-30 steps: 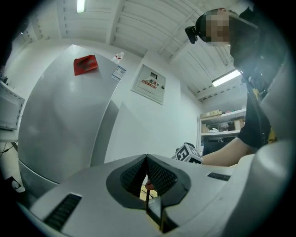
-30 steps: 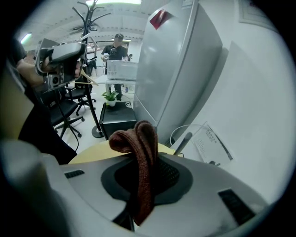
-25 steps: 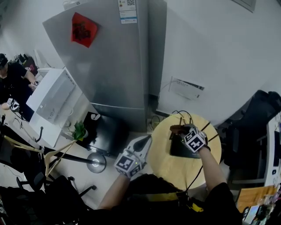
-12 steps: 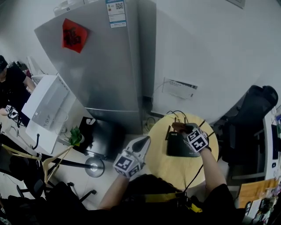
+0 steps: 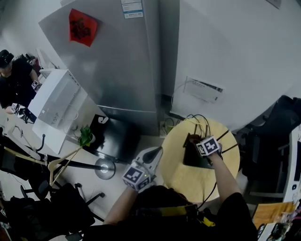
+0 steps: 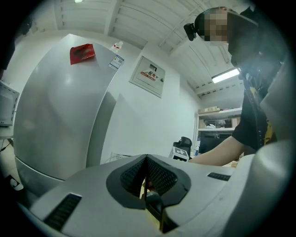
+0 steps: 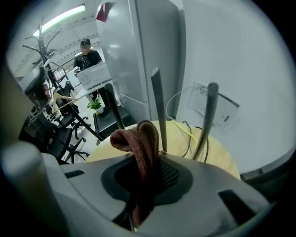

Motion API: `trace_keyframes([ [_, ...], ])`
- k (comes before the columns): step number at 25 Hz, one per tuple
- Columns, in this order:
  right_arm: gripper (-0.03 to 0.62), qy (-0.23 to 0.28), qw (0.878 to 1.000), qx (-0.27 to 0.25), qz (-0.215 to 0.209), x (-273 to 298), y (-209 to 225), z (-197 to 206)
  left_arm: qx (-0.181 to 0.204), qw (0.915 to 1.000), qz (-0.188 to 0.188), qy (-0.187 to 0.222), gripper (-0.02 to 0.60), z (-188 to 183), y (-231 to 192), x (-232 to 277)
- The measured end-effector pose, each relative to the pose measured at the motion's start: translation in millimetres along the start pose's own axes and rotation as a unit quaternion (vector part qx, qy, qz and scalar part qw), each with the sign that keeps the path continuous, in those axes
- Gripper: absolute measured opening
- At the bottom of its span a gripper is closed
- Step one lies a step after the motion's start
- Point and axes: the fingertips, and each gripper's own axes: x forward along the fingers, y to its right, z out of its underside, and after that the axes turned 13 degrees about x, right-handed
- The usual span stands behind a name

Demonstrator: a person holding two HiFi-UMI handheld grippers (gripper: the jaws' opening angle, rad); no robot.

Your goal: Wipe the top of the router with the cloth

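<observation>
The right gripper (image 7: 141, 183) was clamped on the brown cloth (image 7: 138, 141), whose folded loop stuck up from between the jaws, above the black router (image 5: 192, 160) on the round wooden table (image 5: 181, 178); two antennas (image 7: 157, 109) rose just beyond the cloth. The left gripper (image 6: 147, 187) hung beside the table's edge, jaws pressed together on nothing. The fridge (image 5: 122, 61) bore a red paper (image 5: 82, 27) and a white label (image 5: 132, 8), both too small to read

Bunched brown cloth (image 7: 138, 139) over black router (image 5: 193, 159)
</observation>
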Motion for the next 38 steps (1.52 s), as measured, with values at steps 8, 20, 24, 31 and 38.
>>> trace_keyframes([
  [8, 0.063, -0.078, 0.996, -0.006, -0.04, 51, -17, 6, -0.005, 0.9986, -0.046, -0.026, -0.008, 12, -19, -16],
  [20, 0.063, -0.083, 0.985, -0.148, -0.024, 63, -34, 12, -0.014, 0.9978, -0.058, -0.03, -0.008, 19, -26, -23],
  [24, 0.063, -0.041, 0.987, -0.153, -0.035, 49, -51, 1, -0.013, 0.9985, -0.046, -0.026, -0.008, 16, -24, -20],
  [31, 0.063, -0.007, 0.991, -0.132, -0.024, 29, -47, -7, -0.009, 0.9995, -0.028, -0.013, -0.008, 10, -14, -16],
  [38, 0.063, 0.031, 0.992, -0.121, -0.003, 5, -39, -18, -0.004, 0.9999, -0.015, 0.003, -0.008, 1, -10, -16],
])
